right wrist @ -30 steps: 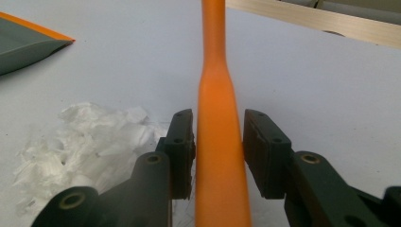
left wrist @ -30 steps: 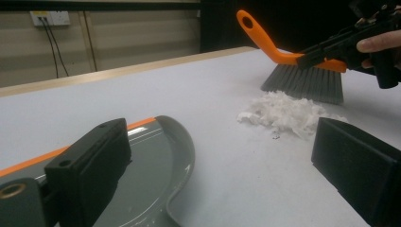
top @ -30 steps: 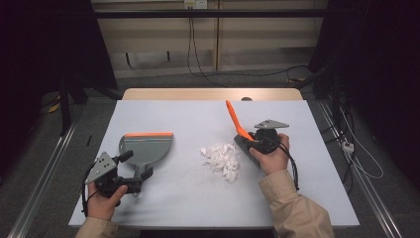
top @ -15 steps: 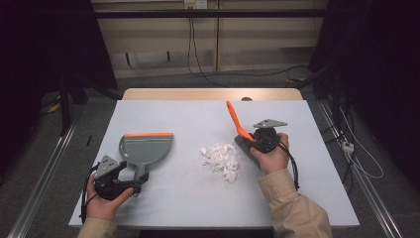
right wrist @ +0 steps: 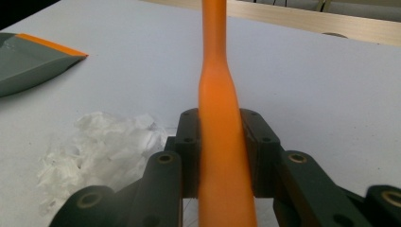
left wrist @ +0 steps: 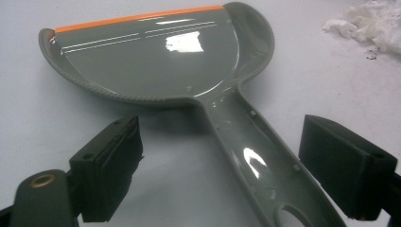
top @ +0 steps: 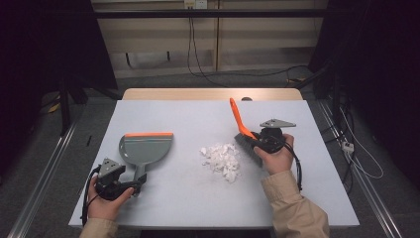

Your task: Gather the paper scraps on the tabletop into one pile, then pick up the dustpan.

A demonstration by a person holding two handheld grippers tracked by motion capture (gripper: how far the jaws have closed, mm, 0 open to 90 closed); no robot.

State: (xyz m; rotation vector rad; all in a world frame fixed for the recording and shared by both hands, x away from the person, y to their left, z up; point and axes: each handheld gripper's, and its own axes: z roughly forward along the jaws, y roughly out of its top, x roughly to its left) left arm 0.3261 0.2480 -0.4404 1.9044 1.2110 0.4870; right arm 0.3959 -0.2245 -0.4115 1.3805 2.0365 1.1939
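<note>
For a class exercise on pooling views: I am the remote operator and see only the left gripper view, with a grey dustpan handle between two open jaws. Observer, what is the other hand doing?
Observer: In the right gripper view, the right gripper is shut on the orange brush handle.
Operator: Where are the brush's bristles?
Observer: In the high view the brush head sits just right of the white paper scraps.
Operator: Is my gripper gripping yet?
Observer: The left gripper has just been closing, but its pads stand clear of the dustpan handle.
</note>
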